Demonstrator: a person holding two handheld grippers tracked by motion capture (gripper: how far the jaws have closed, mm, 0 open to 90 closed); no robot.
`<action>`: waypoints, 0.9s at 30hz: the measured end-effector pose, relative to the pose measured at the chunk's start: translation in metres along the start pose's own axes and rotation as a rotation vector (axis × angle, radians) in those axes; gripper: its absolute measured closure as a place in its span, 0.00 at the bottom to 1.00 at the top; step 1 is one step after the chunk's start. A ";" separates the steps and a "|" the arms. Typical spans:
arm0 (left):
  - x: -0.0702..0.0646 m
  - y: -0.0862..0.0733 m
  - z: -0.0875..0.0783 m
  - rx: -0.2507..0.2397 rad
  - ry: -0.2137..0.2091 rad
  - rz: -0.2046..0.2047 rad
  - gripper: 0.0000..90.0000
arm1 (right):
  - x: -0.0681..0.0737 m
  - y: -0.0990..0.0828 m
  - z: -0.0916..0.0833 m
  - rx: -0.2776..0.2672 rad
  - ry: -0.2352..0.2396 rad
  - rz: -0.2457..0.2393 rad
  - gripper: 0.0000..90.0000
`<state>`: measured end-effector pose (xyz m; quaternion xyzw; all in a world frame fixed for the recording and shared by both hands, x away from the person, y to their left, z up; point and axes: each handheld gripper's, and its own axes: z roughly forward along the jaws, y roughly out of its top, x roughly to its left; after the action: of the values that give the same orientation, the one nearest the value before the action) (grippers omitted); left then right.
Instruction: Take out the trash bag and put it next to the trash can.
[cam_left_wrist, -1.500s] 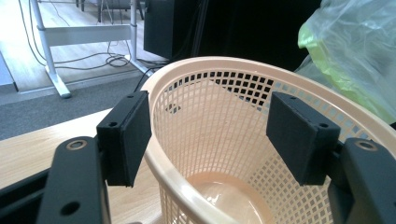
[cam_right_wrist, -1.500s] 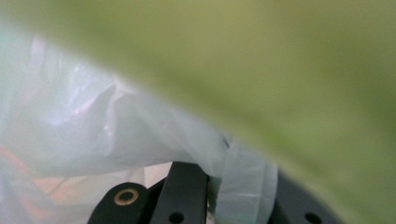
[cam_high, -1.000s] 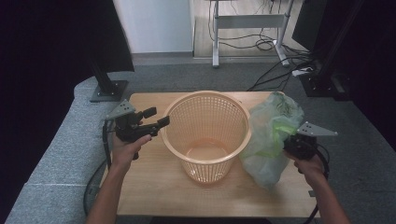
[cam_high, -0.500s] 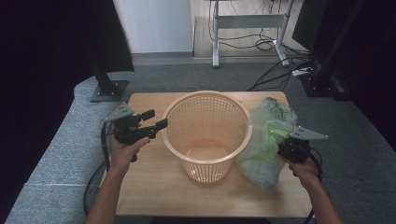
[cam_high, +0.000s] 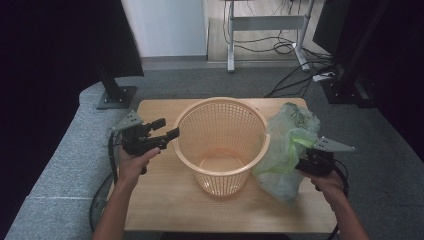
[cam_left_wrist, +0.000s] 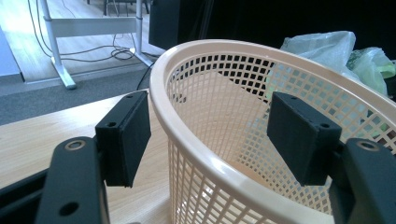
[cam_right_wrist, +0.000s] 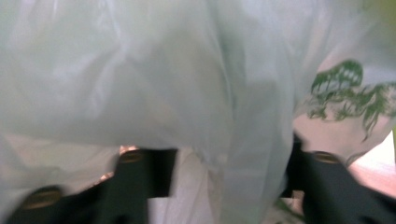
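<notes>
Basket (cam_high: 220, 145) on desk (cam_high: 160, 202), rim between wide left fingers (cam_left_wrist: 126, 137), not pinched. Bag (cam_high: 285, 150) just right of basket, touching it. Right gripper (cam_high: 306, 166) at bag, fingers (cam_right_wrist: 154, 177) just been opening, thin plastic loose between them.

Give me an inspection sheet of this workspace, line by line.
Surface: wooden table, bare around the items.
Job's things: peach mesh basket upright mid-table; translucent plastic bag against its side.
Clutter: nothing seen.
Grippers: left gripper open, jaws straddling the basket rim; right gripper jaws have just been opening, bag film between them.
Cables: cable trails from the left gripper; floor cables.
Surroundings: grey carpet, desk frame, monitor stand.
</notes>
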<state>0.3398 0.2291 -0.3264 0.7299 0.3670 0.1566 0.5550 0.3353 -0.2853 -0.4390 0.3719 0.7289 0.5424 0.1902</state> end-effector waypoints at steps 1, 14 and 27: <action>0.000 0.000 0.000 0.001 -0.001 -0.001 0.34 | 0.000 0.000 0.000 0.001 0.002 0.012 0.38; 0.002 -0.005 -0.001 0.002 0.001 -0.005 0.34 | 0.000 -0.013 -0.021 0.000 -0.047 0.093 0.16; 0.003 -0.009 -0.002 0.004 0.000 -0.008 0.34 | 0.000 -0.023 -0.025 0.008 -0.046 0.097 0.13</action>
<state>0.3378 0.2334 -0.3347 0.7297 0.3700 0.1535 0.5542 0.3103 -0.3043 -0.4524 0.4199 0.7075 0.5394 0.1791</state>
